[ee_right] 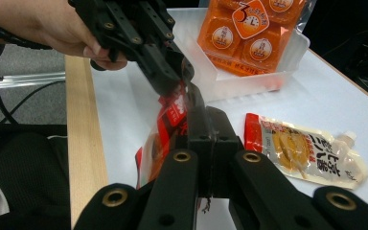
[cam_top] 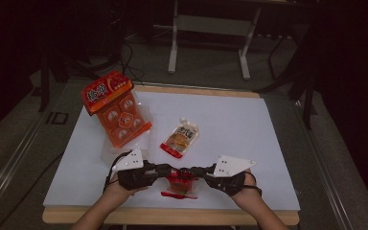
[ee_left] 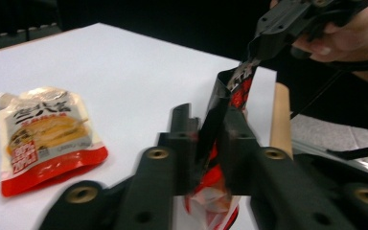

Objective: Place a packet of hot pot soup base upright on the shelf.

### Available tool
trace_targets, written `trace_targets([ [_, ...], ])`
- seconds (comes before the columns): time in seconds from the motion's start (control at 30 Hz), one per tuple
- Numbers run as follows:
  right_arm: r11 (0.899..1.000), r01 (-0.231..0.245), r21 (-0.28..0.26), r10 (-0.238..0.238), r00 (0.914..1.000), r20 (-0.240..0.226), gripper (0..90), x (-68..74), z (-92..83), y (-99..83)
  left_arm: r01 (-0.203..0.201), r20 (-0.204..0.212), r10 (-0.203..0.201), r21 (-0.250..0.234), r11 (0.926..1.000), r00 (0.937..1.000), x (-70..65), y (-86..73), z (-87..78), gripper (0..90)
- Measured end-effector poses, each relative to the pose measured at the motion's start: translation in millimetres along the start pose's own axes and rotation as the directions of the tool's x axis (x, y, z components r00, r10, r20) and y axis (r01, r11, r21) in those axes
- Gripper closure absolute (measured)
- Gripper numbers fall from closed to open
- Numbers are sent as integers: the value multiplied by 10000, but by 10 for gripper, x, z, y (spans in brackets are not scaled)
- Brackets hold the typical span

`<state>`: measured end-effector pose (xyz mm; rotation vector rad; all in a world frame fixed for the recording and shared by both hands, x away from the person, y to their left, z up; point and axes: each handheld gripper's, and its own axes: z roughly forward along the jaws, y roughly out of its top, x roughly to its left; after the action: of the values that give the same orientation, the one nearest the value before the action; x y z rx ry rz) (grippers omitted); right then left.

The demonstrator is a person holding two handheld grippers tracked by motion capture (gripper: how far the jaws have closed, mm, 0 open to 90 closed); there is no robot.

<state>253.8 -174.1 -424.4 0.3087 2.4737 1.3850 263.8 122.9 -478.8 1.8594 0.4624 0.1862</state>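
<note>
Both grippers, left and right, have their jaws clamped on the top edge of the red packet held upright at the table's near edge (seemingly unopened), so gripping is done and tearing remains.

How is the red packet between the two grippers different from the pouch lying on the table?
The red packet is held up, pinched at both ends by the left gripper and right gripper; the spouted pouch lies flat, untouched. The packet is mostly red and black; the pouch is pale with a red base. Both are soft food packs.
</note>
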Motion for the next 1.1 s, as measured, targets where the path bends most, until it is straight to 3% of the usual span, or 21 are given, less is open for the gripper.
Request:
trace_targets([
  [0.07,10000,-24,-15,24,10000,-10,900,-5,9,-3,-347,-318,349,62,9994,9989,-36,19,0,863],
  [0.3,9981,-503,-346,500,9987,-86,891,-39,-26,-18,-374,-221,370,-193,9991,9991,-52,45,-25,881],
  [0.57,9932,-828,-814,822,9966,-102,760,-92,-122,4,-436,-206,427,-460,9980,9989,-46,102,-97,884],
  [0.63,9910,-938,-956,933,9956,-96,698,-101,-154,13,-525,-249,511,-604,9968,9984,-44,129,-126,884],
  [0.67,9890,-1025,-1068,1022,9947,-87,613,-108,-179,20,-572,-281,553,-698,9959,9981,-39,167,-156,884],
  [0.7,9890,-1025,-1068,1022,9947,-87,613,-108,-179,20,-572,-281,553,-698,9959,9981,-39,167,-156,884],
  [0.73,9878,-1001,-1193,1013,9949,37,551,-116,-205,25,-602,-298,579,-846,9946,9979,-33,212,-193,884],
  [0.77,9878,-1001,-1193,1013,9949,37,551,-116,-205,25,-602,-298,579,-846,9946,9979,-33,212,-193,883],
  [0.8,9857,-1106,-1275,1112,9938,-22,477,-128,-227,26,-716,-408,681,-914,9932,9968,-25,260,-229,883],
  [0.83,9857,-1106,-1275,1112,9938,-22,477,-128,-227,26,-716,-408,681,-914,9932,9968,-25,260,-229,883],
  [0.9,9815,-1208,-1483,1226,9925,32,426,-138,-257,25,-803,-558,749,-1004,9917,9956,-11,304,-269,883],
  [0.93,9754,-1365,-1728,1397,9902,61,337,-149,-285,21,-878,-610,816,-1072,9904,9948,8,343,-306,883],
  [0.97,9754,-1365,-1728,1397,9902,61,337,-149,-285,21,-878,-610,816,-1072,9904,9948,8,343,-306,882],
  [1.0,9706,-1502,-1880,1544,9880,81,252,-162,-310,14,-915,-689,836,-1213,9884,9941,32,393,-362,882],
  [1.1,9678,-1691,-1867,1705,9853,-86,185,-188,-323,0,-1016,-841,915,-1243,9870,9922,49,446,-412,882],
])
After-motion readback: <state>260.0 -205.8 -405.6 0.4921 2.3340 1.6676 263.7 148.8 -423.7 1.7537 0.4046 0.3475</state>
